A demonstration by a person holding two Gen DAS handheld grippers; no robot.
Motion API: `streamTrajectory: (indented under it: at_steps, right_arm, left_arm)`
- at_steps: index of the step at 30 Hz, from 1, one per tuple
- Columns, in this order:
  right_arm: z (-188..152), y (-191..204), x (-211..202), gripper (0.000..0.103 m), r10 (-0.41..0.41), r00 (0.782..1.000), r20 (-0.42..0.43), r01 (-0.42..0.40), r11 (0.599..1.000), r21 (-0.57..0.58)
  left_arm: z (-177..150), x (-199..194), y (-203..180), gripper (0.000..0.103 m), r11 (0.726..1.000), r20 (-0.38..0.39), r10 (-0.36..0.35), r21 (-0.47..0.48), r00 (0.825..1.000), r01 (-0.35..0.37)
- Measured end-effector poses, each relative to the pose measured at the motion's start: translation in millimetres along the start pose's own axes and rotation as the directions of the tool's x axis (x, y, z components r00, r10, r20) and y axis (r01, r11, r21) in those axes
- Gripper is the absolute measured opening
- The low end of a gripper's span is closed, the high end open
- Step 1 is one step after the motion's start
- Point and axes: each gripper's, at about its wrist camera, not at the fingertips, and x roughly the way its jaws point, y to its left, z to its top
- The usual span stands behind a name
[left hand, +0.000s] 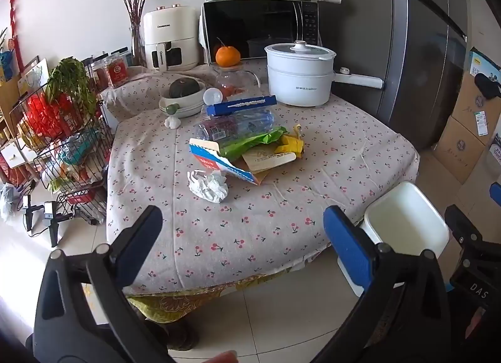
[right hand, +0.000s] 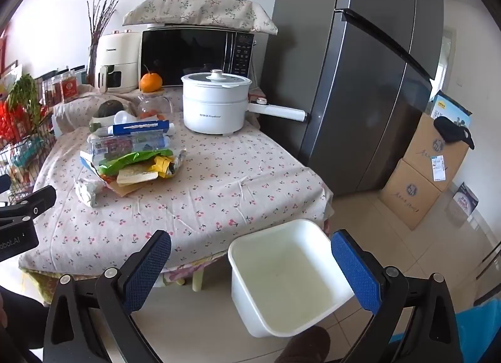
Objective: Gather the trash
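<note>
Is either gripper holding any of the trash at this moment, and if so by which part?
Nothing is held. The left gripper and right gripper both stand open and empty, short of the trash pile.

We are looking at a home kitchen-dining corner: a tall grey two-door refrigerator [right hand: 360, 75], a black-fronted microwave oven [left hand: 260, 29] under a floral cloth, a cream air fryer [left hand: 170, 39], a white electric cooking pot with a lid [left hand: 299, 73] on a table draped in cherry-print cloth [left hand: 281, 206], and stacked cardboard boxes [right hand: 422, 169] on tiled floor.
</note>
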Motion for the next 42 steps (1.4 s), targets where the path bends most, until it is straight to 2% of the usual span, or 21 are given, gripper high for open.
streamTrajectory:
  at_steps: [12, 41, 42]
  right_arm:
    - [-3.0, 13.6, 0.8, 0.103, -0.009, 1.000, 0.009, 0.009, 1.000, -0.007]
    - [1.1, 8.3, -3.3, 0.103, 0.019, 1.000, 0.013, -0.019, 1.000, 0.008]
    - [1.1, 8.4, -3.4, 0.103, 0.018, 1.000, 0.013, -0.019, 1.000, 0.008]
  left_arm:
    - [0.0, -0.4, -0.1, 0.102, 1.000, 0.006, 0.011, 0.010, 1.000, -0.011]
    - [-5.2, 1.6, 16.0, 0.102, 1.000, -0.004, 0.006, 0.009, 1.000, -0.005]
    - [-4.8, 1.6, 5.6, 0.102, 1.000, -0.003, 0.015, 0.010, 1.000, -0.015]
